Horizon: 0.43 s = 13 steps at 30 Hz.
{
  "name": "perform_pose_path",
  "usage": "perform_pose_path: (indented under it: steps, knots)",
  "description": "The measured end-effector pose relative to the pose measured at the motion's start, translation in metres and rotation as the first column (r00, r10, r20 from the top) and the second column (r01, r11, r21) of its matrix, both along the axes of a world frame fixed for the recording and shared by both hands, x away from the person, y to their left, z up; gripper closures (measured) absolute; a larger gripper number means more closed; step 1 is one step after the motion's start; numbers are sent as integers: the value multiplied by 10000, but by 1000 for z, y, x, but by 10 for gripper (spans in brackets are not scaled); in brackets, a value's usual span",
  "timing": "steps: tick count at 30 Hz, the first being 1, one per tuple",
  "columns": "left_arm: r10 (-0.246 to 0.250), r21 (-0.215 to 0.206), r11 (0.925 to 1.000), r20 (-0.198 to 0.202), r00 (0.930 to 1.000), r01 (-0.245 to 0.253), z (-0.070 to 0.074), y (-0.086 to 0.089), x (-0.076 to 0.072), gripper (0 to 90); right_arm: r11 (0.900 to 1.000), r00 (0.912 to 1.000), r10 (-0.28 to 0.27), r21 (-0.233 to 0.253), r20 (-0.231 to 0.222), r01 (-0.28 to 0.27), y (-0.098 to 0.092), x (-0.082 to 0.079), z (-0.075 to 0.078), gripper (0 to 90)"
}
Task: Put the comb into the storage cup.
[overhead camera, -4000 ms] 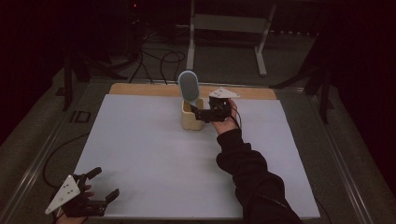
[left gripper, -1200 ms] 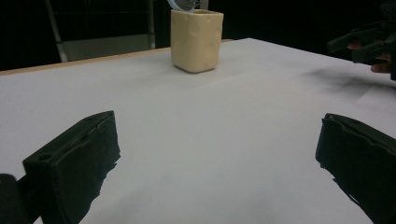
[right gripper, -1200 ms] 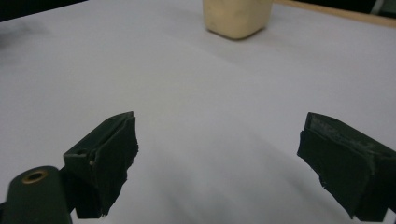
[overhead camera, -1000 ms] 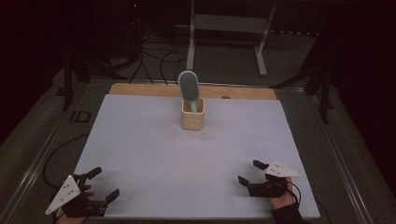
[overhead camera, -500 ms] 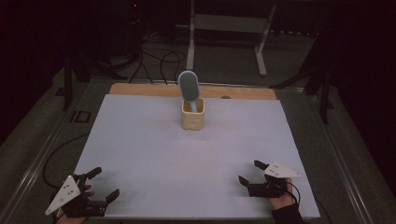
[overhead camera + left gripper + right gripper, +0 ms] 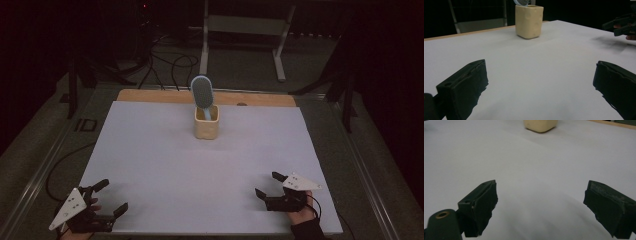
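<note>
Item: brush (image 6: 201, 91), grey-blue, head up, handle down inside a cream cup (image 6: 206, 122); the cup stands upright at the far middle of the white table (image 6: 150, 150), just short of the wooden strip (image 6: 150, 96) along the far edge. Item: left gripper (image 6: 104, 200), near left corner, jaws apart, nothing between them, resting low over the table. Item: right gripper (image 6: 267, 186), near right corner, jaws likewise apart and empty, a hand (image 6: 300, 215) behind it. Both sit well apart from the cup, which shows far off in the left gripper view (image 6: 529, 21) and at the top edge of the right gripper view (image 6: 540, 125). Judged state of work: brush housed, both tools parked. Handling note: the brush leans on the cup's rim and is top-heavy, so a parked gripper does best staying low, wide and clear of the cup; any return should come in level from the near side, closing on the brush's neck rather than nudging the cup wall.
</note>
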State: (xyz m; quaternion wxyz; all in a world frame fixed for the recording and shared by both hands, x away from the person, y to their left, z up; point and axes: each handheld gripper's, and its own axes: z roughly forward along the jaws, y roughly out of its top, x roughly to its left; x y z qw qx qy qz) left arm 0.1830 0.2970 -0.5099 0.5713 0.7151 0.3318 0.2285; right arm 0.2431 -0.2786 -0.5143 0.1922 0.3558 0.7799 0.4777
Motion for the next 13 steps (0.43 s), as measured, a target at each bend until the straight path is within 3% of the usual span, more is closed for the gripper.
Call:
perform_pose_path:
  steps: [13]
  knots:
    - [-2, -11, 10000, 13, 10000, 2, 0, 0, 0, 0, 10000, 10000, 54, 13, -41, -54, 0, -1, 0, 110]
